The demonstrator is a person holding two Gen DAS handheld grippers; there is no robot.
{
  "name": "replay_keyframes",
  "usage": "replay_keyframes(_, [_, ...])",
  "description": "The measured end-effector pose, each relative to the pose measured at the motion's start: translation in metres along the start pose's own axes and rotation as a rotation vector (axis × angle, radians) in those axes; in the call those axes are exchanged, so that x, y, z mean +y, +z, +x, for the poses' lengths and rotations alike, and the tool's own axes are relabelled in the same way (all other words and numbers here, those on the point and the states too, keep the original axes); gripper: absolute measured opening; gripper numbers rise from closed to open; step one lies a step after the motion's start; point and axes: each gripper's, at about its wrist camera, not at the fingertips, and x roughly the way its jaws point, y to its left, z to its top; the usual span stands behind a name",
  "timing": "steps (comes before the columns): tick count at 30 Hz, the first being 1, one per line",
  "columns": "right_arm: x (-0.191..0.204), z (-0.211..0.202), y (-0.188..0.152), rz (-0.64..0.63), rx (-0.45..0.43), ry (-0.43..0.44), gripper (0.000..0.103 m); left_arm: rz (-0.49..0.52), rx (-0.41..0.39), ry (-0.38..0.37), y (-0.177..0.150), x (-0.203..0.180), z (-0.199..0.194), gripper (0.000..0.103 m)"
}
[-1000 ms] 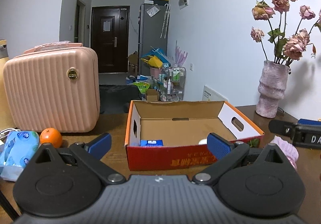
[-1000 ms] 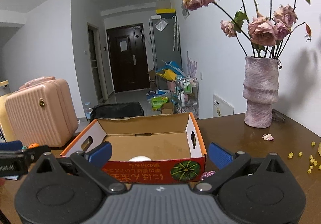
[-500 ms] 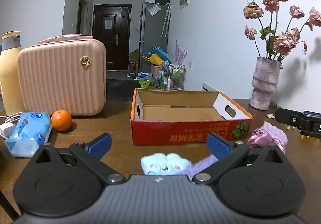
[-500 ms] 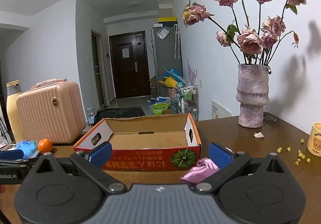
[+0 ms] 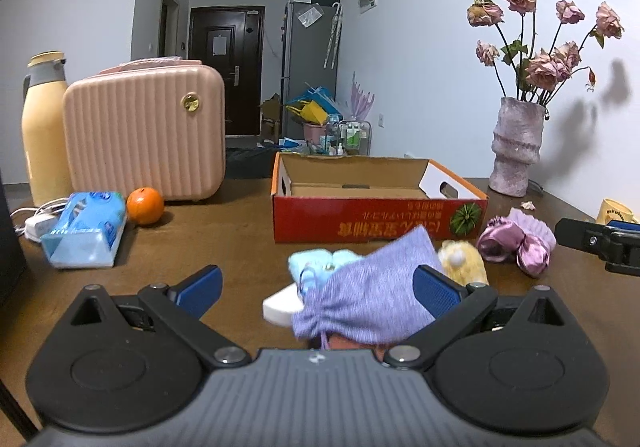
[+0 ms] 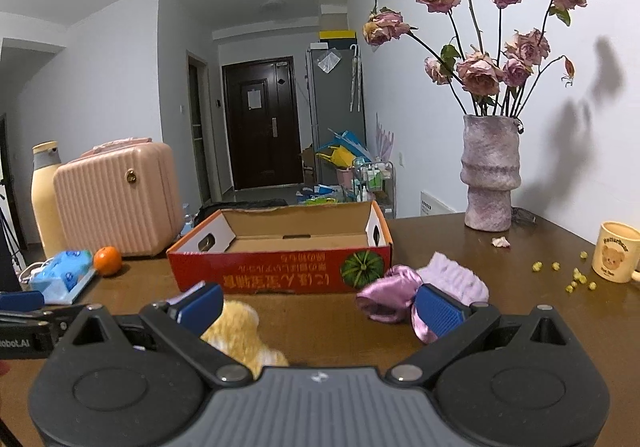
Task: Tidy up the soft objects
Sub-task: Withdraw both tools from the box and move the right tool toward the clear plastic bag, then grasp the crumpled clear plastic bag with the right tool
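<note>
I can read "obot.AI" on the left gripper (image 6: 24, 317) at the right view's edge. The mug (image 6: 615, 257) carries a curved word I can't resolve, and the box (image 6: 280, 278) has upside-down yellow characters.

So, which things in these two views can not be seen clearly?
- Box floor: both views, hidden by its front wall; contents unknown.
- White object: left view, mostly under the purple pouch.
- Blue plush: left view, partly behind the pouch, slightly blurred.
- Yellow plush: right view, cut by the right gripper body.
- Mug: left view, behind the right gripper.
</note>
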Motion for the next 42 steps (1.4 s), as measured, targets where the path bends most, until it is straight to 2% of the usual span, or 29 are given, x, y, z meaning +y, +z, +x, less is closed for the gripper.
replay_keyframes(14, [0.017, -0.051, -0.039, -0.048, 0.077, -0.005, 0.103, -0.002, 0.026, -0.004, -0.038, 0.009, -0.047, 0.103])
replay_keyframes(23, [0.033, -0.079, -0.064, -0.066, 0.144, 0.023, 0.103, 0.010, 0.071, -0.008, -0.065, 0.016, -0.060, 0.103])
replay_keyframes(34, [0.047, -0.080, -0.089, -0.079, 0.254, 0.034, 0.102, -0.021, 0.087, -0.017, -0.070, 0.026, -0.064, 0.103])
replay_keyframes(40, [0.049, -0.073, -0.096, -0.073, 0.295, 0.058, 0.090, -0.015, 0.096, -0.024, -0.070, 0.025, -0.063, 0.103])
replay_keyframes(42, [0.049, -0.072, -0.097, -0.074, 0.301, 0.070, 0.079, -0.016, 0.101, -0.026, -0.071, 0.025, -0.063, 0.103])
